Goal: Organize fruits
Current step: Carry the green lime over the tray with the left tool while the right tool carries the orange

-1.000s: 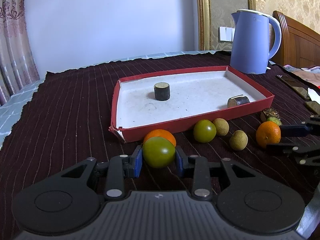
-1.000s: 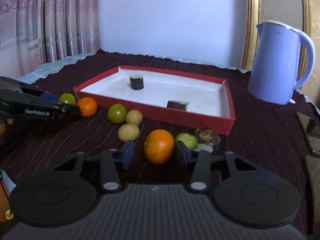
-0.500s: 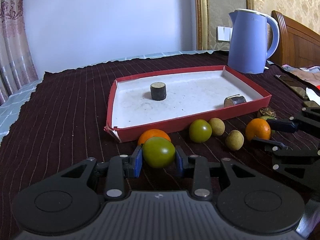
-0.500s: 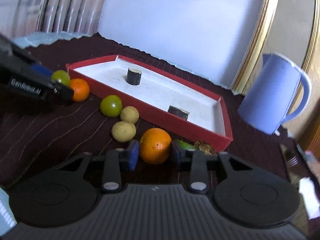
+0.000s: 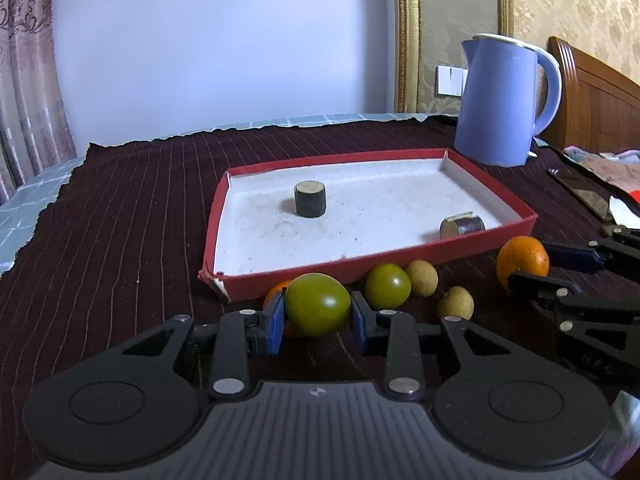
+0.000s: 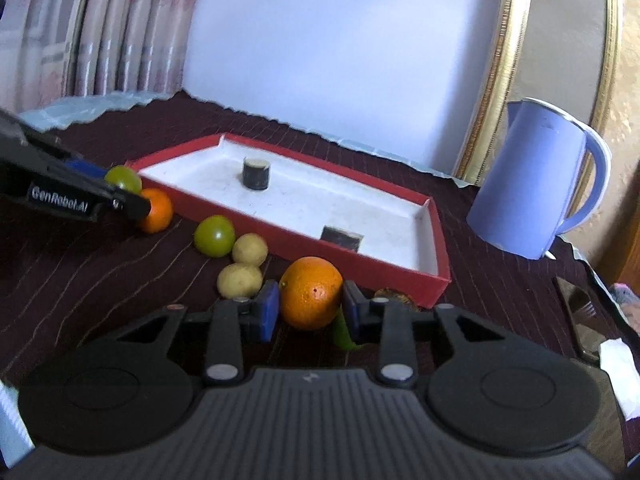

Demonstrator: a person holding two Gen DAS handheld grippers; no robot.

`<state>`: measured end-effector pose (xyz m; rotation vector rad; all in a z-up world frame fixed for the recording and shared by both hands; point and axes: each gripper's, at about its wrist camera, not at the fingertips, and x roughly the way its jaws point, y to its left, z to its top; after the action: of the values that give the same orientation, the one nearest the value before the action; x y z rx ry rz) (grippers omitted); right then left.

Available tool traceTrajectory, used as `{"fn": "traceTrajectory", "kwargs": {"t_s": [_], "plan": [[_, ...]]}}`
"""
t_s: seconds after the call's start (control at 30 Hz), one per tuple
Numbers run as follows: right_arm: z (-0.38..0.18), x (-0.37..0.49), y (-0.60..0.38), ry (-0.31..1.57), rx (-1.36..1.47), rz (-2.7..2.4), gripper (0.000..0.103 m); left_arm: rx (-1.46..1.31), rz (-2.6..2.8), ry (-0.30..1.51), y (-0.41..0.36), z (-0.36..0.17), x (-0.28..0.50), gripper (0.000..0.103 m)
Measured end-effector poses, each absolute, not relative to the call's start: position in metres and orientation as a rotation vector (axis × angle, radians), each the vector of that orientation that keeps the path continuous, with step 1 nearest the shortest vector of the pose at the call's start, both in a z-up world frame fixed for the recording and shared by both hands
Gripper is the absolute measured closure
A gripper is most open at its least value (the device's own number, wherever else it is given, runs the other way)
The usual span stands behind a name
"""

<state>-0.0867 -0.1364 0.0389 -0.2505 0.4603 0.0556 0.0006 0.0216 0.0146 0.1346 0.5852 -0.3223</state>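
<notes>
Between the blue pads of the left gripper (image 5: 317,311) sits a green fruit (image 5: 317,305), with an orange one (image 5: 276,294) just behind it. The right gripper (image 6: 308,307) has blue pads too, either side of an orange fruit (image 6: 311,293). Beyond both lies a red tray (image 5: 472,246) with a white floor, holding 2 dark stubs (image 5: 309,199). Between the grippers: 1 green fruit (image 5: 387,285) and 2 tan ones (image 5: 421,278). The cloth (image 5: 120,240) is dark maroon with thin pale stripes. Far right stands a lavender-blue kettle (image 5: 504,100).
</notes>
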Motion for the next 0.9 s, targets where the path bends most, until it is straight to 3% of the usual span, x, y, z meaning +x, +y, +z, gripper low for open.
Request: {"fn": "traceTrajectory", "kwargs": {"t_s": [0.9], "plan": [[0.078, -0.027, -0.173, 0.404, -0.059, 0.007, 0.071, 0.148, -0.221, 0.544, -0.034, 0.039, 0.047, 0.07]]}}
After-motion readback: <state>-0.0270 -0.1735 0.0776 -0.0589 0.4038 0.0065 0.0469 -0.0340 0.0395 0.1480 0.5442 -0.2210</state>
